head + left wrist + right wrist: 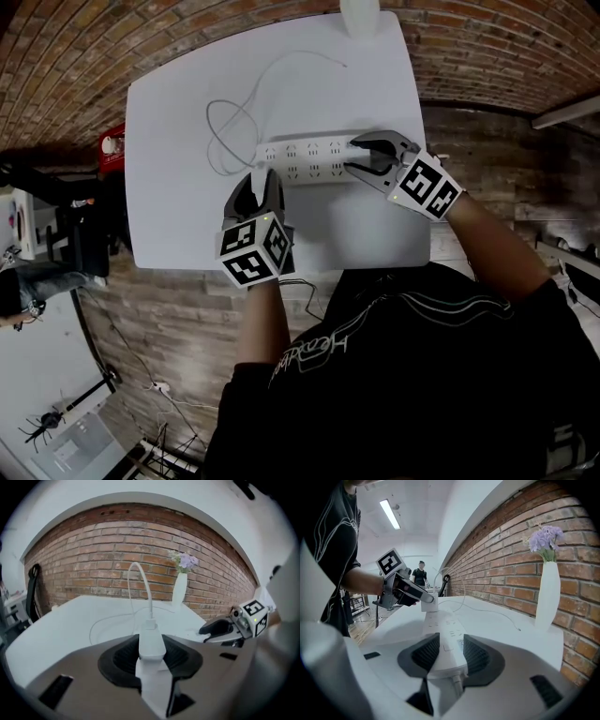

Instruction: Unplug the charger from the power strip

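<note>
Head view: left tongs (265, 176) angling down, gripping white boxy charger (151, 644); right tongs (353, 156) clamping long white power strip (305, 161); prongs hidden.

one power strip (309, 161), one charger (151, 643), one vase (547, 597).

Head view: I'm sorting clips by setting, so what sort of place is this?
Probably an indoor studio or workshop-style room: a bare brick wall behind a plain white table, a long ceiling strip light, and a white vase of purple flowers on the table.
</note>
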